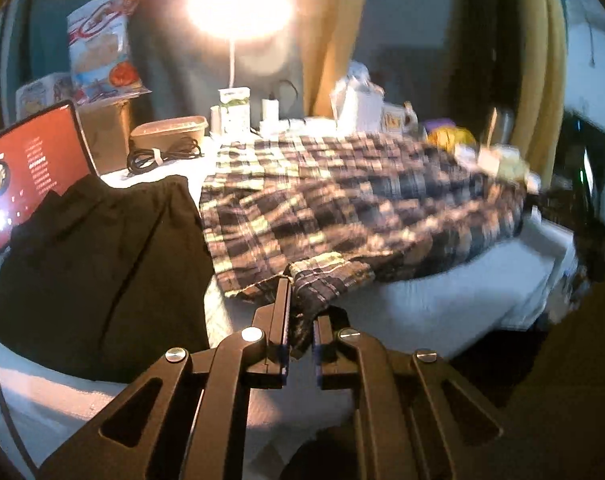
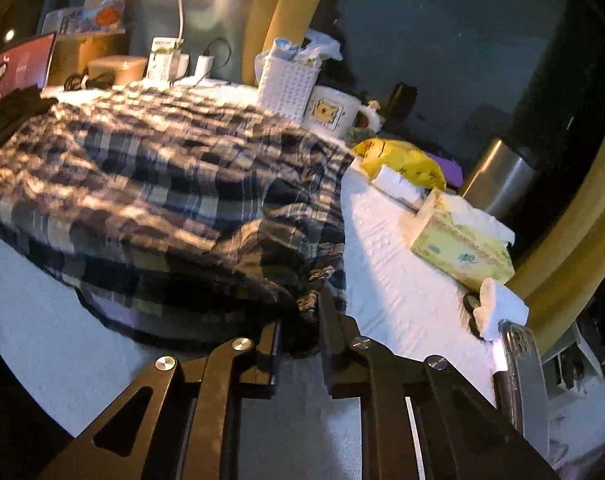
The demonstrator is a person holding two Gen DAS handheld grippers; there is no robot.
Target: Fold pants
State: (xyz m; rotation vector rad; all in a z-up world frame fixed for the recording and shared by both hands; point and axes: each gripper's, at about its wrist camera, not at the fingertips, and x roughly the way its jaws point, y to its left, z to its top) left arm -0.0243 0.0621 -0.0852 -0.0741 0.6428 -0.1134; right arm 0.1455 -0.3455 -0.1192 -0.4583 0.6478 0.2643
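At the bottom centre of the left wrist view, the black two-finger left gripper (image 1: 300, 300) angles downward, clenched on a near corner of the plaid checked fabric pants (image 1: 342, 204), which spread across the white-covered table (image 1: 462, 292) at mid-frame. In the right wrist view, the black right gripper (image 2: 302, 316) likewise pinches the pants' near hem. At upper centre, a white perforated basket (image 2: 288, 84) holds crumpled bags.

Dim room, glaring lamp (image 1: 238, 10), blurred cloth, fisheye-warped edges.
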